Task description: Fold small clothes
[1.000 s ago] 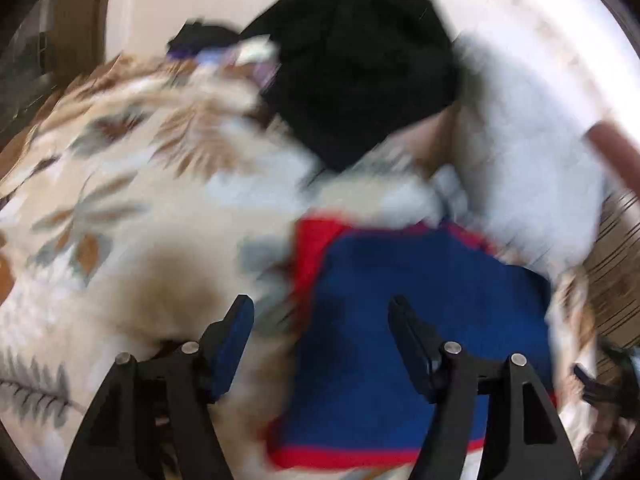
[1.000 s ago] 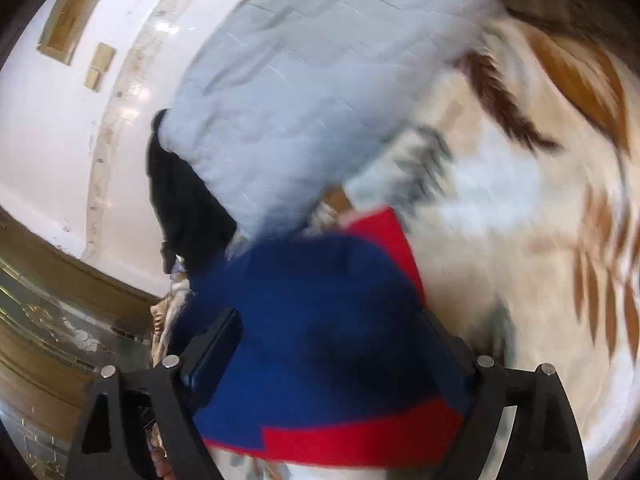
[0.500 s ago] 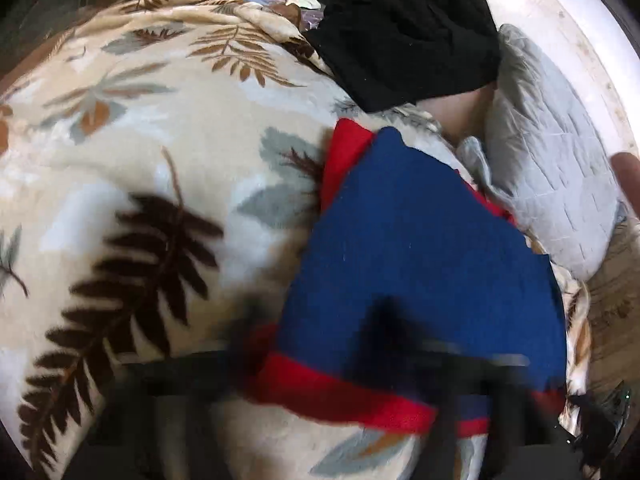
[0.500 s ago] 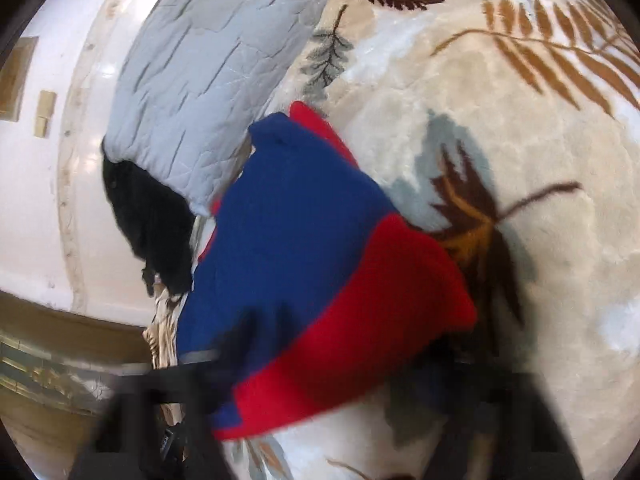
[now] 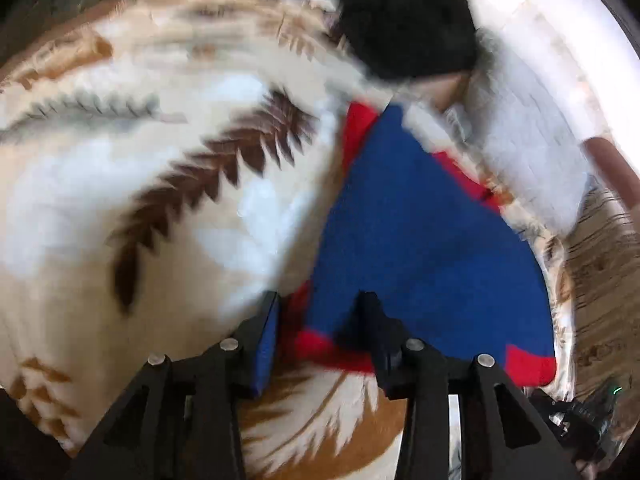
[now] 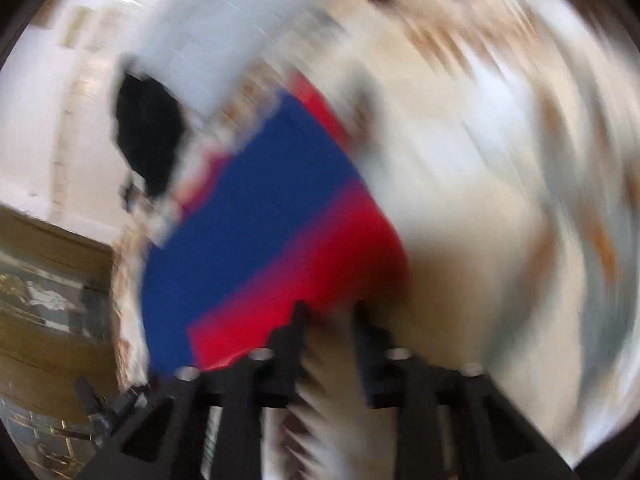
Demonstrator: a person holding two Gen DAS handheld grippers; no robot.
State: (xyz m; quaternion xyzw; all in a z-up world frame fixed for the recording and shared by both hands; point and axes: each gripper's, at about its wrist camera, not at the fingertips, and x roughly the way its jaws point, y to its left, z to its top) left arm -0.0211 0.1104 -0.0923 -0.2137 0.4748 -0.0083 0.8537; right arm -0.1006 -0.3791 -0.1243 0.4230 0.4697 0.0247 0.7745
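A small blue garment with red trim lies flat on a leaf-print blanket. My left gripper sits at its near left corner, fingers apart, with the red hem between them. In the blurred right wrist view the garment lies ahead and to the left. My right gripper is at its near right red corner, with a narrow gap between the fingers. Whether either gripper pinches the cloth is unclear.
A black garment lies at the far side of the blanket, next to a grey quilted pillow. A white wall runs behind. Wooden flooring lies beyond the bed's right edge.
Both grippers have dropped back close to the garment's near hem, and their fingers stand closer together than a second ago. The garment lies in the same place.
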